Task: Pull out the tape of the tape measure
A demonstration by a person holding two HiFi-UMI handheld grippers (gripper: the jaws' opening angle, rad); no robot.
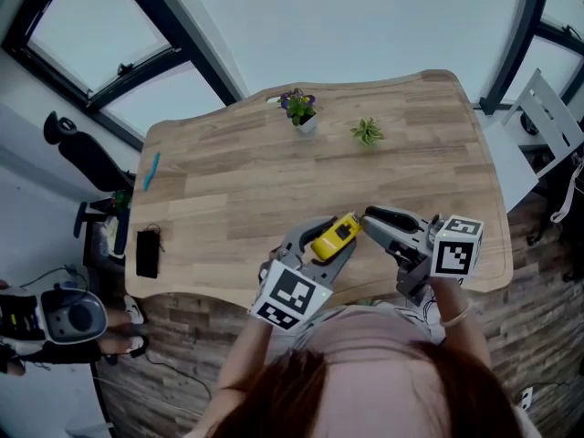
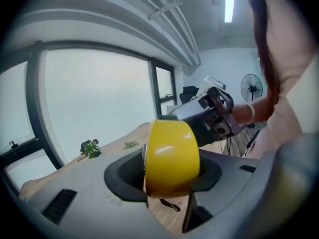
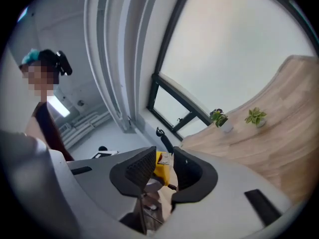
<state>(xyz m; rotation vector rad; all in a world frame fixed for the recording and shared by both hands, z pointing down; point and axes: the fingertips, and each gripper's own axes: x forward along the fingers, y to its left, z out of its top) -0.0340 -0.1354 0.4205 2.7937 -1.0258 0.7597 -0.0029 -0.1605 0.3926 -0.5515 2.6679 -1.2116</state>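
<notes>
A yellow tape measure [image 1: 336,234] hangs above the near edge of the wooden table [image 1: 228,190], and my left gripper [image 1: 330,242] is shut on its case. In the left gripper view the yellow case [image 2: 172,156] fills the gap between the jaws. My right gripper [image 1: 369,217] points at the case from the right, fingertips close to it. In the right gripper view its jaws stand apart, with the metal tape tip [image 3: 166,159] and the yellow case [image 3: 160,169] showing in the gap; the pads do not press on them.
Two small potted plants [image 1: 299,109] [image 1: 368,133] stand at the table's far side. A blue pen [image 1: 151,170] and a black flat device [image 1: 147,252] lie at its left end. A black office chair [image 1: 80,153] stands left, a white chair [image 1: 551,117] right.
</notes>
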